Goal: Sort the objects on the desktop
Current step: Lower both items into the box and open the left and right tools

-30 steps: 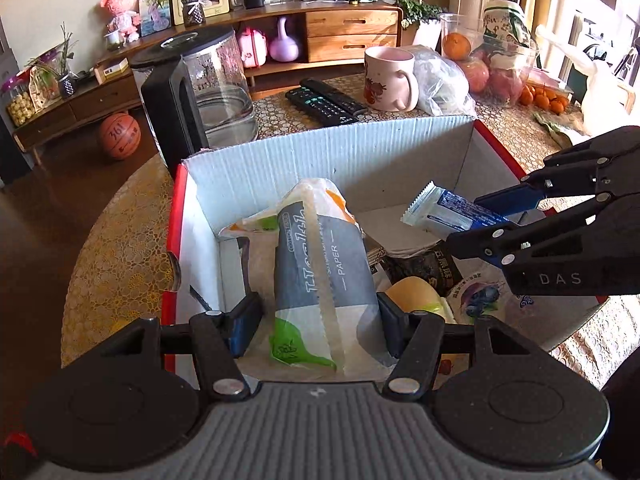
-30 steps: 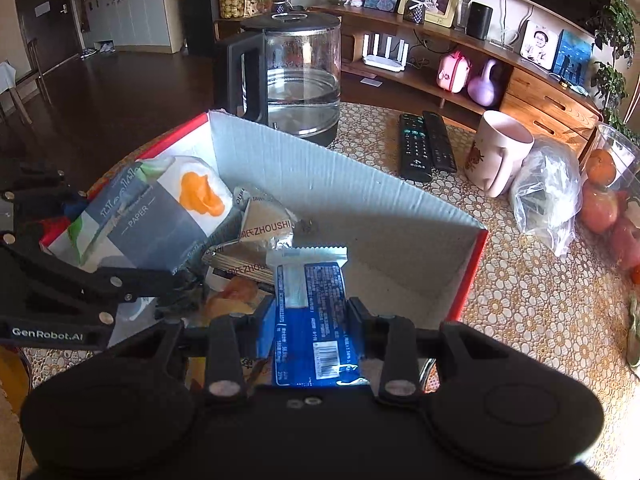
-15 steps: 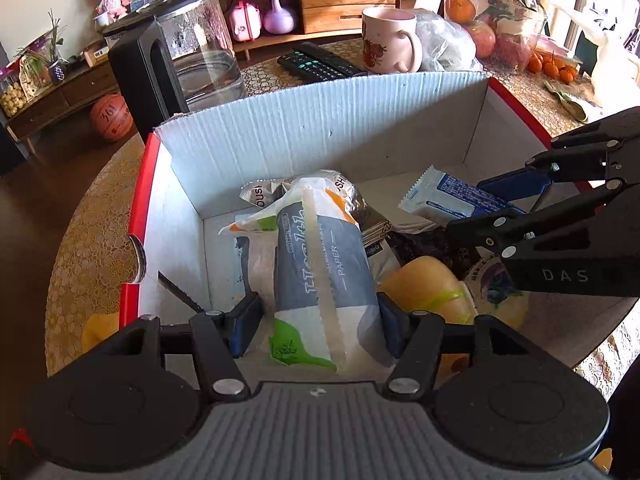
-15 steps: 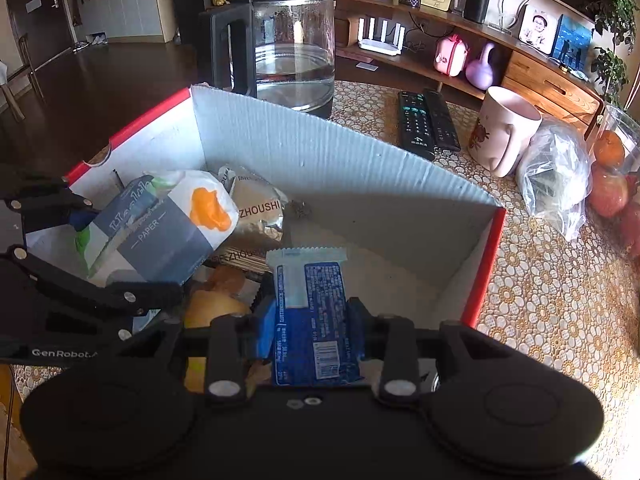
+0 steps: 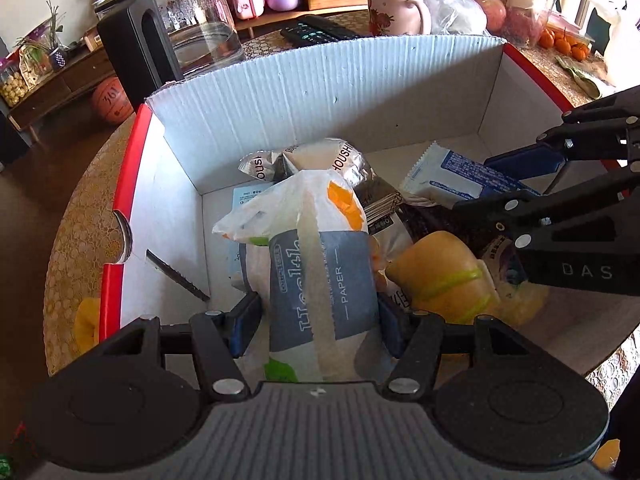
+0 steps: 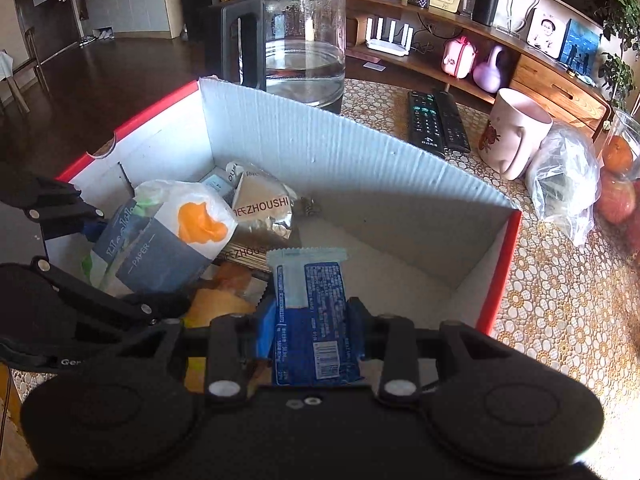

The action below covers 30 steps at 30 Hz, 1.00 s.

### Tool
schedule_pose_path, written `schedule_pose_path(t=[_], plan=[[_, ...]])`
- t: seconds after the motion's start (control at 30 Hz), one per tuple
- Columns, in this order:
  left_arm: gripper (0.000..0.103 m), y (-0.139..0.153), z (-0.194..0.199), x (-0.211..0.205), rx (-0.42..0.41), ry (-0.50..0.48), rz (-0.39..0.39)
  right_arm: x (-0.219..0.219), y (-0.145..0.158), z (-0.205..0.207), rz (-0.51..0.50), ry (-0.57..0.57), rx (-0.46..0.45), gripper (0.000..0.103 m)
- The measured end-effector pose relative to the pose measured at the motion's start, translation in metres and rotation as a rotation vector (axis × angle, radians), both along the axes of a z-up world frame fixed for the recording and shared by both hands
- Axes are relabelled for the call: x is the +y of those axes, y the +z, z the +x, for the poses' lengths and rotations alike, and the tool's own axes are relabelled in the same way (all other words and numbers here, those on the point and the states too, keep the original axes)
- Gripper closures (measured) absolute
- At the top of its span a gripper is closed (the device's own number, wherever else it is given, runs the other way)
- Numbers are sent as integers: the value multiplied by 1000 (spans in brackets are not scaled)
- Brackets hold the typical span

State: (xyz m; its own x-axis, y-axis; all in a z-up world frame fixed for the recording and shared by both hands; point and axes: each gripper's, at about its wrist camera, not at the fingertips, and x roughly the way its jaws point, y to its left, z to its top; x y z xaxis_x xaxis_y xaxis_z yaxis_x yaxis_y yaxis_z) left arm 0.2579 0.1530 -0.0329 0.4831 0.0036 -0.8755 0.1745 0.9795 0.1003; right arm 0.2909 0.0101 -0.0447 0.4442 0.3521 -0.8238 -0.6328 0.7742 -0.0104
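A white cardboard box [image 5: 320, 92] [image 6: 320, 148] with red outer sides stands on the table. My left gripper [image 5: 318, 316] is shut on a tissue pack [image 5: 316, 268] [image 6: 168, 236] printed with grey, orange and green, held low inside the box on its left side. My right gripper [image 6: 310, 320] [image 5: 516, 176] is shut on a blue and white snack wrapper [image 6: 310, 308] [image 5: 452, 172], held over the box's right part. Under them in the box lie silver snack bags [image 5: 304, 158] [image 6: 260, 208] and a yellow packet [image 5: 444, 276].
A glass kettle [image 6: 296, 36] with a black handle stands behind the box. Two remote controls [image 6: 436, 120], a pink mug [image 6: 512, 132], a clear plastic bag [image 6: 564, 176] and fruit [image 5: 492, 12] sit on the lace-patterned table [image 6: 560, 300] to the right.
Both grippers have sunk lower into the box with their packs still held. The box's far wall now stands higher in both views.
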Motion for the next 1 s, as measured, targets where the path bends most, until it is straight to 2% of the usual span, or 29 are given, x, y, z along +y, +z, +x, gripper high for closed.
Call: schedule_pose_path(t=[0.17,0.27,0.33,0.43,0.53,0.7,0.9,1.0], plan=[[42,-1,0,-1,23,1,9,3,-5,-1,-24,14,13,65],[34,0,0,-1,27,5,5,2,-2,-1,-25,21,7,62],[33,0,1,-1,26,8,-1,-1,1,-3,-13,29,9,60],[30,1,0,-1,20,15,-13,-5,5,-5,7,31,7,45],[27,3,-4,-2,9,17,-17,-11,12,-6,31,20,6,42],[26,9,-7,-1,-2,27,-29,-22,23,-9,74,19,8,41],[20,21,-18,0,-33,41,-38,-32,38,-17,104,29,-21,35],[20,26,-21,4,-55,58,-66,-38,46,-21,127,34,-27,34]])
